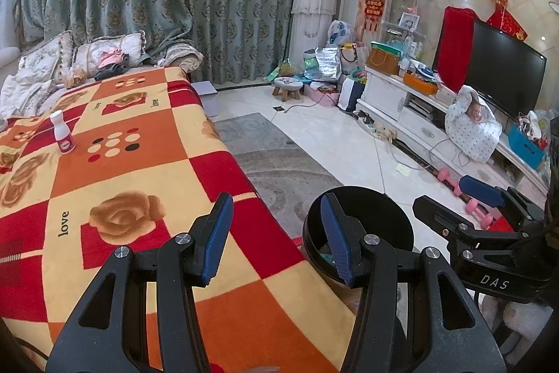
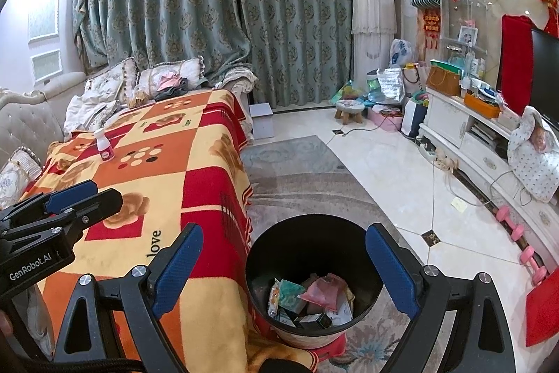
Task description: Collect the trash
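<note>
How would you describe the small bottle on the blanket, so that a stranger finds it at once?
Find the sofa covered by the red, orange and yellow chequered blanket. On its far part, before the cushions, stands the small white plastic bottle with a pink label. It is the only upright thing on the blanket.

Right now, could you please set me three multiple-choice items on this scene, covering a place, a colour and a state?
1. Where does the small white bottle stand?
A. On the patterned blanket
B. In the bin
C. On the floor

2. What colour is the trash bin?
A. White
B. Black
C. Green

3. How is the right gripper?
A. Shut on a bottle
B. Shut, empty
C. Open, empty

Answers: 1 A, it stands upright on the blanket; 2 B, its wall and rim are black; 3 C, its fingers stand wide apart with nothing between them.
</note>
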`<state>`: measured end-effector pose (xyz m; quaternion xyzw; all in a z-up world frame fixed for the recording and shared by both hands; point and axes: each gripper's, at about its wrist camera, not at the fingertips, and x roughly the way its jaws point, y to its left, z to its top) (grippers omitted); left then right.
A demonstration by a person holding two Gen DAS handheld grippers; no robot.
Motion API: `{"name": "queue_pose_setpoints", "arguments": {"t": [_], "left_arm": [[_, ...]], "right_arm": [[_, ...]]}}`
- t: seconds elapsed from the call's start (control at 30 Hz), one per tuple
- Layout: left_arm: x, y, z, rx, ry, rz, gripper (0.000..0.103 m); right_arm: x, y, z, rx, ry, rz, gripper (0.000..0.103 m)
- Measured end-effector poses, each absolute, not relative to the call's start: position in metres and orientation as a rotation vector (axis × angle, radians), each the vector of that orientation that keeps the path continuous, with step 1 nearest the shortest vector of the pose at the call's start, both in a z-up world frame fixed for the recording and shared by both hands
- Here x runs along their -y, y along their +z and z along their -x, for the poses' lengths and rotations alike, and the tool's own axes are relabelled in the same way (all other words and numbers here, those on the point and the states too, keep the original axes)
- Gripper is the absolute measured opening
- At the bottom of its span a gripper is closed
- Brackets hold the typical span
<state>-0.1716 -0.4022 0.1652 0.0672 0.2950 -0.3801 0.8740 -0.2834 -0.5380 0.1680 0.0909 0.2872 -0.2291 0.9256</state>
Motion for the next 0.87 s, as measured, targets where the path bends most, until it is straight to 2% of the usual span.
{"name": "queue_pose_setpoints", "arguments": {"t": [0.87], "left_arm": [[0.4096, 0.1618, 0.1723, -0.611, -0.843, -0.154, 0.051]], "right_arm": [[0.5429, 0.1601, 0.2818, -0.617, -0.478, -0.197, 0.093]]}}
